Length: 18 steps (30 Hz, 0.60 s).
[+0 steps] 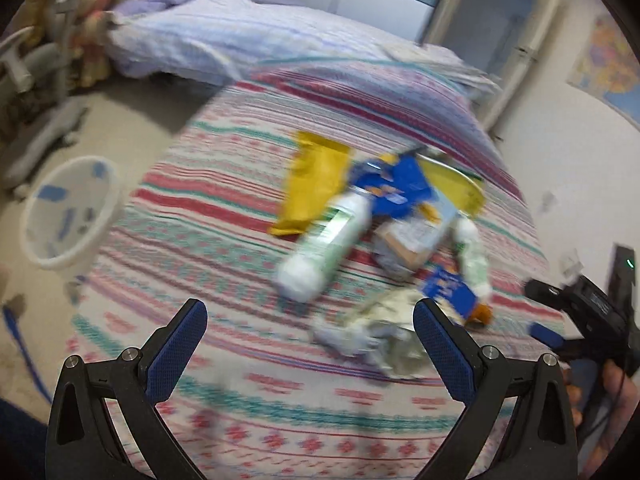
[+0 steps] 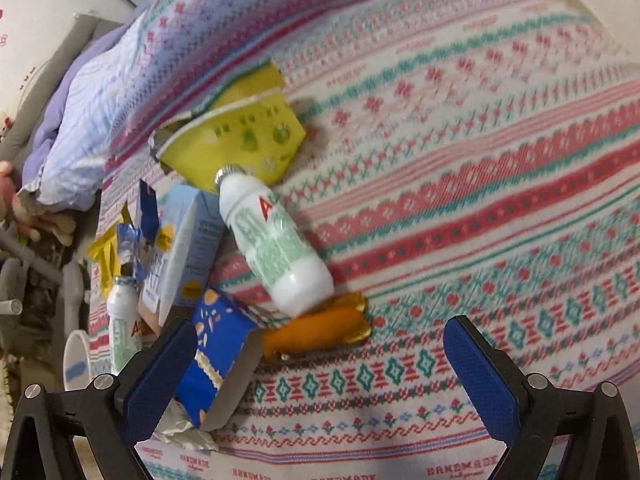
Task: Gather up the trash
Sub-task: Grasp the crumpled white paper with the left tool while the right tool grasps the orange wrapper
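1. Above the patterned blanket (image 1: pixel 224 208), the left gripper (image 1: pixel 310 322) hangs with its blue-padded jaws spread wide and nothing between them.
2. The right gripper (image 2: pixel 320 340) is likewise wide open and empty; its left pad sits just beside a blue snack wrapper (image 2: pixel 216 356).
3. Just ahead of the left gripper lies a crumpled silvery wrapper (image 1: pixel 380 340), with a white bottle (image 1: pixel 324 244) on its side beyond it.
4. The rest of the trash is heaped together on the blanket: a second white bottle (image 2: pixel 276 240), a pale blue carton (image 2: pixel 188 240), a yellow-green box (image 2: pixel 240 144), a yellow bag (image 1: pixel 312 184) and an orange packet (image 2: pixel 320 330).
5. The blanket covers a bed; a lilac duvet (image 1: pixel 224 28) is bunched at its far end.
6. On the floor left of the bed stands a white waste basket (image 1: pixel 68 212); blue scraps show inside, though blur hides what they are.
7. A grey chair base (image 1: pixel 40 132) stands behind the basket.
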### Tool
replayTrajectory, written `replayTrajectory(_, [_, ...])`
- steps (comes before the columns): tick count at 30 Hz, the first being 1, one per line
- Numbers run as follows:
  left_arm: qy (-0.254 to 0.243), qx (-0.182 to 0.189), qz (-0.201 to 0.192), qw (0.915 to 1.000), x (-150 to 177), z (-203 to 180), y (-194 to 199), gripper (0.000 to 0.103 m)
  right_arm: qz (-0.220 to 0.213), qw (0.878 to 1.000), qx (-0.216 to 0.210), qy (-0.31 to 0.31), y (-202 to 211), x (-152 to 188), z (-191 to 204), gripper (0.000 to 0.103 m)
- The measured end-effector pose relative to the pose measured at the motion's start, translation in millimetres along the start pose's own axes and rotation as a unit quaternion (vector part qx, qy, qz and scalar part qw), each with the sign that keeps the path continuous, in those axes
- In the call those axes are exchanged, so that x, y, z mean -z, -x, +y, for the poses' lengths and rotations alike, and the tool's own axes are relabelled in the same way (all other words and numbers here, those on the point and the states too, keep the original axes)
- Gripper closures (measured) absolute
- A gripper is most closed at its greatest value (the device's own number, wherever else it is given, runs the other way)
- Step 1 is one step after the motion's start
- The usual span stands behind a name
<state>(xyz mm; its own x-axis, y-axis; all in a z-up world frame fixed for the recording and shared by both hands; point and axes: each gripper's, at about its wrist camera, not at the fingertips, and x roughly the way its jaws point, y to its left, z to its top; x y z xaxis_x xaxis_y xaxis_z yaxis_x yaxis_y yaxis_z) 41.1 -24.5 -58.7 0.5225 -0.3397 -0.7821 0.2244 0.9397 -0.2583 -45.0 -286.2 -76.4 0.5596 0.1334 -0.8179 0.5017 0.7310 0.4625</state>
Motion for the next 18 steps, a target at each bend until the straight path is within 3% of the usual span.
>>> replayTrajectory(2, [-0.031,0.018,0.007,0.9993,5.3,-22.1,-13.3,0.0,0.012,1.0,-0.009,0.009,-3.7,5.6,6.3,0.001])
replayTrajectory(6, [-0.067,0.001,0.047,0.9967,15.1,-48.2,-44.1,0.004,0.02,0.999,-0.02,0.023,-15.9,7.8,12.2,0.003])
replayTrajectory(7, [-0.07,-0.005,0.059,0.9958,16.9,-47.2,-49.9,0.009,0.023,0.999,-0.022,0.022,-18.5,7.9,12.0,0.005])
replayTrajectory(8, [-0.072,-0.01,0.065,0.9952,17.8,-46.9,-55.5,0.029,0.026,0.999,-0.023,0.02,-22.2,7.5,10.5,0.006])
replayTrajectory(9, [-0.069,-0.008,0.076,0.9947,17.5,-44.4,-60.7,0.055,0.03,0.999,-0.022,0.015,-24.9,7.6,7.3,0.008])
replayTrajectory(12, [-0.045,0.004,0.072,0.9964,13.6,-29.6,-61.1,0.078,0.04,0.999,-0.02,-0.006,-34.0,4.3,-1.6,0.017])
replayTrajectory(18, [0.016,0.052,0.063,0.9965,4.3,-3.0,-45.9,0.083,0.053,0.997,-0.033,-0.041,-44.1,3.8,-8.1,0.028])
